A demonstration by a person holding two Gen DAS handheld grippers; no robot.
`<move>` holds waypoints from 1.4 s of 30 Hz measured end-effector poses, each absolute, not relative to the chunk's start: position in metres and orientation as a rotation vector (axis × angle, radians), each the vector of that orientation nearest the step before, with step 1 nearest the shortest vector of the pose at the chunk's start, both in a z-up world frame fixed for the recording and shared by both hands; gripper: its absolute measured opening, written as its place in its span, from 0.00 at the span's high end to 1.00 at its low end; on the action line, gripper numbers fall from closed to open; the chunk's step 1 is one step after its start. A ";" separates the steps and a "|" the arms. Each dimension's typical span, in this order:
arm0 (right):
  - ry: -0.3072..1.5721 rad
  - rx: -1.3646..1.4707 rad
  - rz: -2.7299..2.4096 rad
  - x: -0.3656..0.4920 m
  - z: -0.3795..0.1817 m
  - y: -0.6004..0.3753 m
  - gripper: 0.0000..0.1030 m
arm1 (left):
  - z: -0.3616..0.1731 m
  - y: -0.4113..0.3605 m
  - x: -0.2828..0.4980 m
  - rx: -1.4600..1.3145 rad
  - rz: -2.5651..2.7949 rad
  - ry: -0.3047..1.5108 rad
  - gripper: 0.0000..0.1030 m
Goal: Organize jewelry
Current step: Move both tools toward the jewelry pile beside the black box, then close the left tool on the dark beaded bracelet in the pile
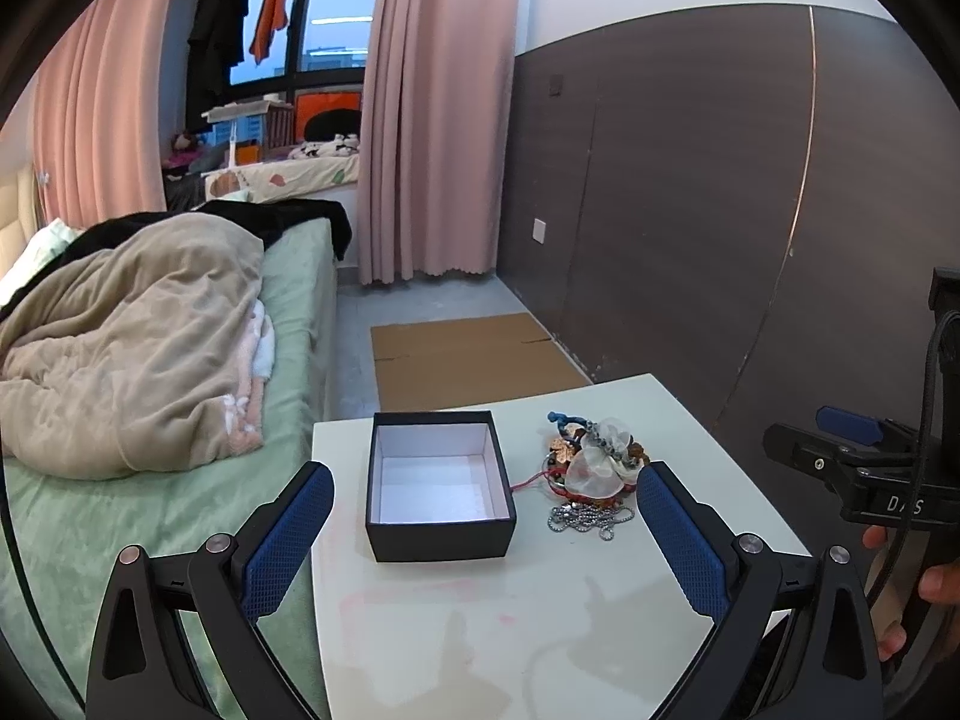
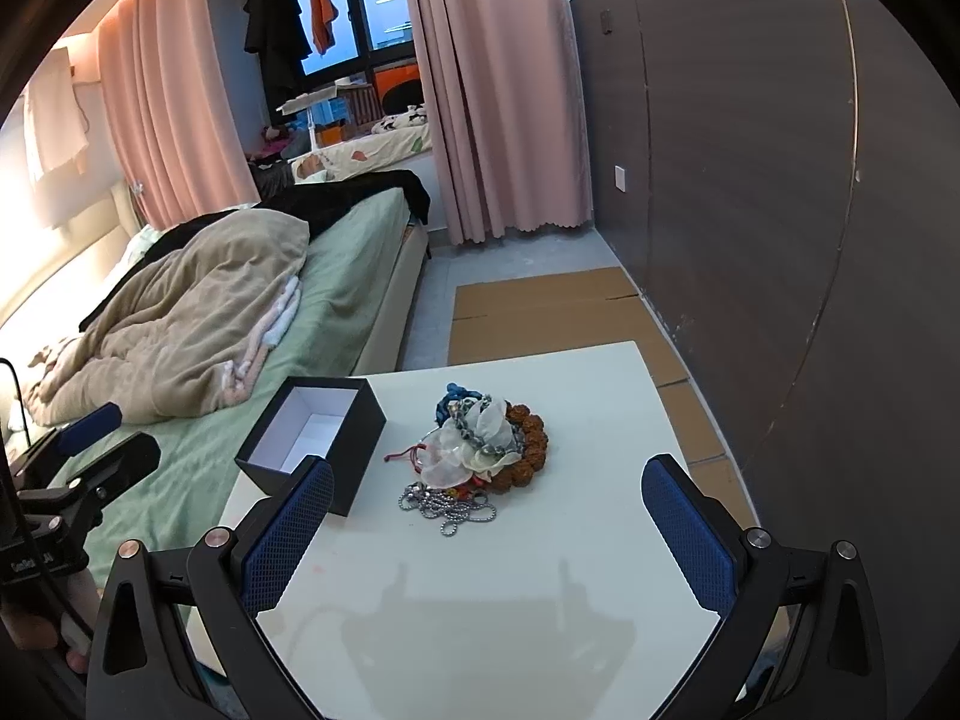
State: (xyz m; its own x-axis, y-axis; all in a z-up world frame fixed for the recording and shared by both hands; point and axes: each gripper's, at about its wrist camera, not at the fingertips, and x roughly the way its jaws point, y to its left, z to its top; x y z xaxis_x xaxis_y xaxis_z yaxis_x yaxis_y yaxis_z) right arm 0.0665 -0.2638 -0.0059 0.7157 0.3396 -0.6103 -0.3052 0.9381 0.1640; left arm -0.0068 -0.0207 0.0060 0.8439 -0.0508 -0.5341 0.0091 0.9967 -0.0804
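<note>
jewelry in a tangled heap [image 1: 591, 471] sits on your white square table [image 1: 540, 618], just right of the open black cardboard box with a white lining [image 1: 438, 483]. from the right wrist view the same heap [image 2: 480, 450] lies near the table's middle, with the box [image 2: 312, 441] at the left edge, close to but apart from it. in the pile you can pick out a silver ball chain [image 2: 447, 507] spilling toward you, a brown beaded bracelet [image 2: 531, 441] on the far right side, a sheer white organza pouch [image 2: 474, 441] on top with a thicker silver chain draped over it, a blue cord [image 2: 453, 396] at the back, and a thin red string [image 2: 405, 454] trailing toward the box. the box interior looks empty.

your left gripper [image 1: 483, 540] is spread wide, its blue textured pads [image 1: 288, 540] well apart, holding nothing, hovering over the near part of the table with the box between its fingers. your right gripper [image 2: 489, 537] is likewise released, pads [image 2: 690, 537] wide, nothing between them, aimed at the heap from above the table's near edge. each gripper shows at the edge of the other's view, with your hand [image 1: 918, 588] on the handle.

a bed with a green sheet and a beige blanket [image 2: 180, 324] lies left of the table, and flattened brown cardboard [image 1: 468, 360] rests on the floor beyond it.
</note>
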 end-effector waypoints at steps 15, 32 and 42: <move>0.691 0.048 0.350 0.066 -0.008 -0.268 0.00 | 0.005 -0.025 -0.007 -0.078 -0.051 0.573 0.02; 0.690 0.075 0.345 0.070 -0.009 -0.281 0.00 | 0.007 -0.027 -0.002 -0.092 -0.049 0.563 0.02; 0.761 0.254 0.319 0.092 -0.017 -0.322 0.00 | -0.002 -0.051 0.022 -0.078 -0.091 0.581 0.02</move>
